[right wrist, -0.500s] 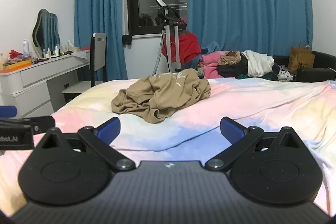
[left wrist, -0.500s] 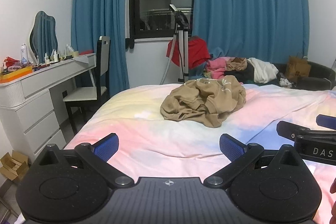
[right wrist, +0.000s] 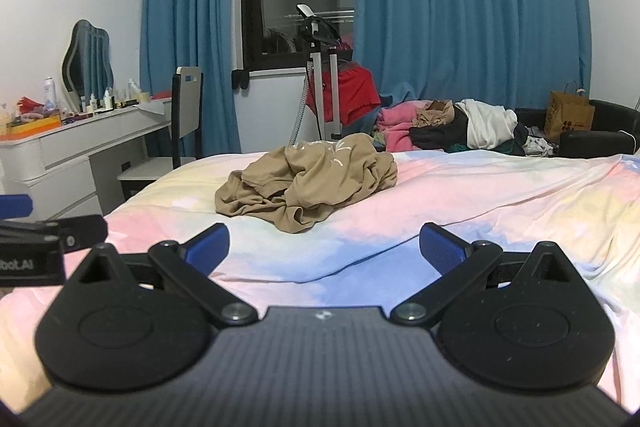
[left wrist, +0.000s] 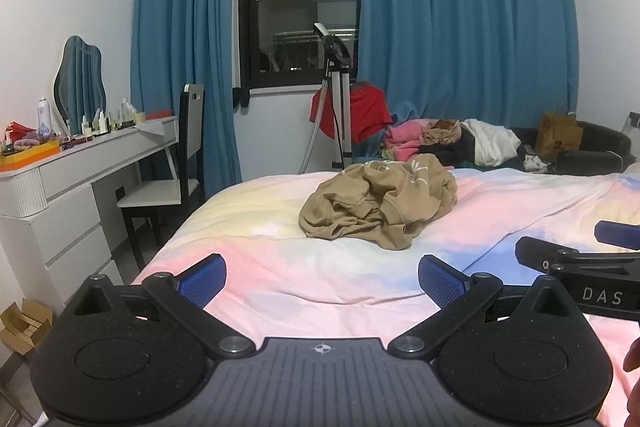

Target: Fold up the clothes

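Observation:
A crumpled tan garment (left wrist: 380, 203) lies in a heap on the pastel bed cover (left wrist: 280, 267); it also shows in the right wrist view (right wrist: 308, 183). My left gripper (left wrist: 322, 279) is open and empty, low over the bed's near part, short of the garment. My right gripper (right wrist: 324, 247) is open and empty, also short of the garment. The right gripper shows at the right edge of the left wrist view (left wrist: 580, 259); the left gripper shows at the left edge of the right wrist view (right wrist: 40, 239).
A white dressing table (left wrist: 80, 171) with bottles and a chair (left wrist: 176, 179) stand left of the bed. A tripod (left wrist: 338, 99) and a pile of clothes (left wrist: 452, 143) on a dark sofa lie behind the bed. Blue curtains (left wrist: 460, 27) cover the far wall.
Both grippers have lifted slightly, so the bed and garment sit a little lower in both views. Both stay open.

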The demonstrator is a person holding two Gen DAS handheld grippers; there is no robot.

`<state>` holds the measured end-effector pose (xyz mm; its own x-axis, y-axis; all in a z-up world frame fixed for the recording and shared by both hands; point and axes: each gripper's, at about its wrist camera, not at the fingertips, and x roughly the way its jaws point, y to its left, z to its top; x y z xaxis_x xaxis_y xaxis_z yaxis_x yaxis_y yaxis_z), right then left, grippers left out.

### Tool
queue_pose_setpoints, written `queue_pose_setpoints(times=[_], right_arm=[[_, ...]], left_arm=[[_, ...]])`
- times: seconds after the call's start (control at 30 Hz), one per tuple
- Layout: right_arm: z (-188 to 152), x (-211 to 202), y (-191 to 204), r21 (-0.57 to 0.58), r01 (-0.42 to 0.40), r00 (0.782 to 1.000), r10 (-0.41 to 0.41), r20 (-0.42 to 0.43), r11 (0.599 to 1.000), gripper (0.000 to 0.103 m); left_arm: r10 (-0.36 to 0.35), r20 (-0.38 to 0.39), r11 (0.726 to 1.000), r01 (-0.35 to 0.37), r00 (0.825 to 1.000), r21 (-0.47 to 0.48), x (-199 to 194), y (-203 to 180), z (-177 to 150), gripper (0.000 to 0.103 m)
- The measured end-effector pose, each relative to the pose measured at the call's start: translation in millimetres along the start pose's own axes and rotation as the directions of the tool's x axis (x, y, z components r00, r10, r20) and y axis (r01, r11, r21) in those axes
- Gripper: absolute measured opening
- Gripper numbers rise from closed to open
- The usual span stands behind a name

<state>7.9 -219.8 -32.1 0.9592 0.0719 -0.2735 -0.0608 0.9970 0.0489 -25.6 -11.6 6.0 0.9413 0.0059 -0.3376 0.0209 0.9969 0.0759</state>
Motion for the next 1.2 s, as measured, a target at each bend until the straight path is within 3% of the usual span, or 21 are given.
queue_pose_setpoints(times=[0.73,1.1,1.17,1.2], right_arm=[[6.0,-12.4,-8.5,0.038,-0.012,1.0,0.011,0.026,0.999,0.103],[10.0,-11.4,-21.9,0.113,-0.015,1.0,0.014,0.003,0.993,0.102],[11.4,-12.5,-27.0,0.136,-0.012,1.0,0.011,0.007,0.991,0.083],[12.1,-12.5,-29.4,0.146,-0.004,1.0,0.004,0.003,0.989,0.065]], left_arm=[[-0.002,-0.017,1.0,0.002,1.0,0.013,-0.4,-7.0,-6.5,0.103],[-0.019,-0.061,0.999,0.016,0.998,-0.041,22.8,-4.3,-18.0,0.103],[-0.007,-0.067,0.998,0.003,0.998,-0.066,29.7,-1.1,-19.9,0.103],[-0.001,-0.064,0.998,-0.004,0.998,-0.07,33.8,-0.8,-20.2,0.103]])
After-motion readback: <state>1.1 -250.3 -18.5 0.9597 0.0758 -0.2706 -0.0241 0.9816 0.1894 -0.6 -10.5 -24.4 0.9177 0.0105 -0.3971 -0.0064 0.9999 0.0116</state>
